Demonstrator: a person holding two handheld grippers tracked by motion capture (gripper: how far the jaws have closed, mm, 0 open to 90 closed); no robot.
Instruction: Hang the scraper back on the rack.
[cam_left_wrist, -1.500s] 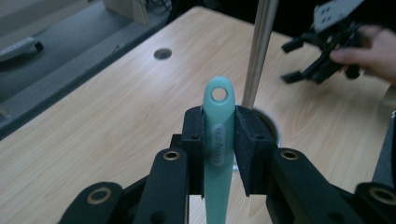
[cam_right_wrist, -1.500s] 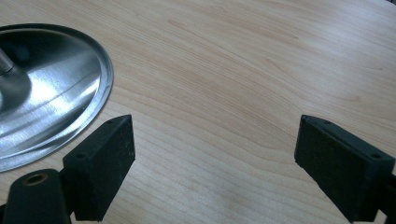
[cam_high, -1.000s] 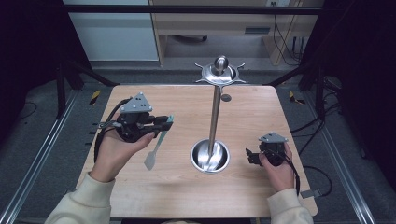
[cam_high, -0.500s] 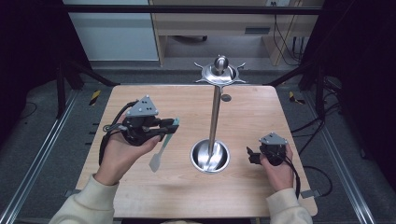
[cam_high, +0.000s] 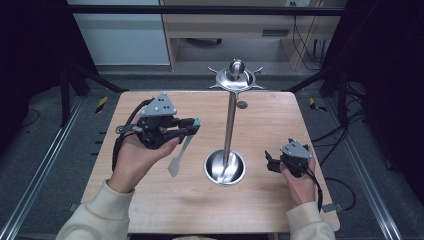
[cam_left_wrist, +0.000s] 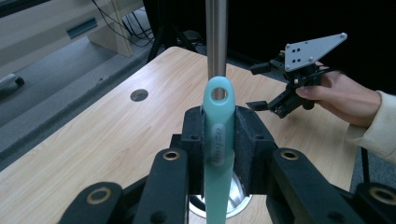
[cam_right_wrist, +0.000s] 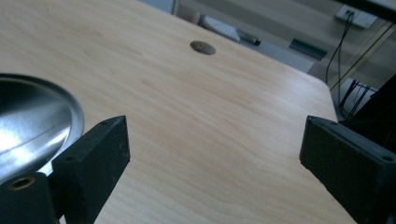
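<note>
High view: left gripper, left of centre, jaws clamped on a matte teal spatula with an eyelet handle; its flat blade hangs down-left above the wood-grain table. At centre a polished steel stand rises from a dished round base. Right gripper, lower right, rests low with jaws spread wide, empty.

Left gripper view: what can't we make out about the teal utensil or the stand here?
- teal utensil: its working end runs off the bottom edge; the lettering on the handle is too blurred to read.
- stand pole: the top is cut by the upper edge.
- stand base: mostly hidden behind the left gripper.
</note>
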